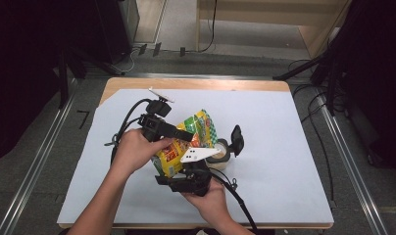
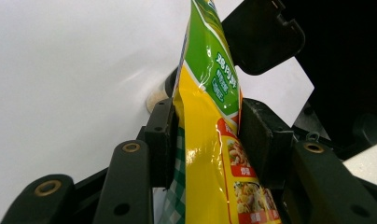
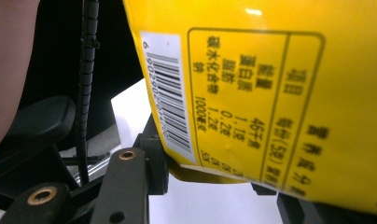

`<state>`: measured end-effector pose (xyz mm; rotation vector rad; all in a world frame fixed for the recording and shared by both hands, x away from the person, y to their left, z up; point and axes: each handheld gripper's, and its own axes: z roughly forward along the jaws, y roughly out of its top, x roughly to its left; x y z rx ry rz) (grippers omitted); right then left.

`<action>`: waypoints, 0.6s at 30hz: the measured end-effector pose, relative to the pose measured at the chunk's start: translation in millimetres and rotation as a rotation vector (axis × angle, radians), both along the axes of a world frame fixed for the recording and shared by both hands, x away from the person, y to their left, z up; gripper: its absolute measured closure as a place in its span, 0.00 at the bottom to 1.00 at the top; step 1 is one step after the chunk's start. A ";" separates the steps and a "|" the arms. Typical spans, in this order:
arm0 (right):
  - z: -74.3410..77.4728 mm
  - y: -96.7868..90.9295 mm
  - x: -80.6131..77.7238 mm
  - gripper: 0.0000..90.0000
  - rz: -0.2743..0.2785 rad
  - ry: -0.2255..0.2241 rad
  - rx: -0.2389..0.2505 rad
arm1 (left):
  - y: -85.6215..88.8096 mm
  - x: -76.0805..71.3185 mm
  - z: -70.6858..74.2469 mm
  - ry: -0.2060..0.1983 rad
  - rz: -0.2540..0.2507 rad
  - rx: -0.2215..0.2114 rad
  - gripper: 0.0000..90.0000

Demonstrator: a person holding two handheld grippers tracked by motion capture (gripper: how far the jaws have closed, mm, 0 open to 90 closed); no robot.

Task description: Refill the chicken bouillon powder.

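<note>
Black plastic jaws of the left tool (image 2: 206, 135) press on a yellow and green snack bag (image 2: 210, 140) from both sides, the pads flat against the foil in the left gripper view; from above, the left tool (image 1: 186, 135) reaches in from the left and clamps the bag (image 1: 186, 142) about midway up, with the person's left hand (image 1: 135, 149) wrapped around its body; the right tool (image 1: 186, 172) comes from the near side and sits at the bag's lower end, held by the right hand (image 1: 210, 196), with a grey three-cornered plate on top; in the right gripper view the bag's yellow back (image 3: 252, 93), printed with a barcode and a nutrition panel, lies between the right tool's (image 3: 214, 179) jaws, its bottom edge against the left pad, while the other pad is mostly hidden behind the foil, so a firm grip there cannot be told; the bag is held tilted above the middle of the worktop; just to its right stands a small round container (image 1: 219, 152) with a black flip lid (image 1: 236, 139) raised open; a white sheet (image 1: 284, 147) covers the wooden worktop (image 1: 196, 84); black cables trail from both tools.
</note>
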<state>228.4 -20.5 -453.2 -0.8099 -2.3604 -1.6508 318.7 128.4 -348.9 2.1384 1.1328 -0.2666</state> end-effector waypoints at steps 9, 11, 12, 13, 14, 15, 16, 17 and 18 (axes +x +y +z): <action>0.9 -0.3 -1.0 0.66 0.001 -0.008 -0.002 | -0.8 -0.6 0.1 0.002 -0.009 -0.006 0.66; 1.4 -0.6 -1.2 0.66 0.000 -0.012 -0.001 | -1.1 -0.7 0.4 0.000 -0.015 -0.009 0.66; 1.6 -0.7 -1.3 0.66 -0.001 -0.014 -0.004 | -1.2 -0.6 0.4 0.003 -0.013 -0.010 0.66; 1.6 -0.8 -1.3 0.66 -0.001 -0.013 -0.002 | -1.4 -0.5 0.3 0.005 -0.012 -0.008 0.66; 1.5 -0.7 -1.4 0.66 0.000 -0.011 0.000 | -1.6 -0.5 0.2 0.007 -0.012 -0.008 0.66; 1.3 -0.6 -1.5 0.66 0.000 -0.010 0.001 | -1.8 -0.5 0.2 0.008 -0.011 -0.006 0.65; 1.2 -0.6 -1.4 0.66 0.002 -0.008 0.003 | -2.1 -0.4 0.2 0.010 -0.008 -0.006 0.65; 1.1 -0.5 -1.4 0.66 0.001 -0.007 0.004 | -2.3 -0.2 0.4 0.010 -0.007 -0.002 0.65; 1.0 -0.7 -1.1 0.66 0.001 -0.006 0.006 | -2.5 0.0 0.7 0.015 -0.001 0.000 0.66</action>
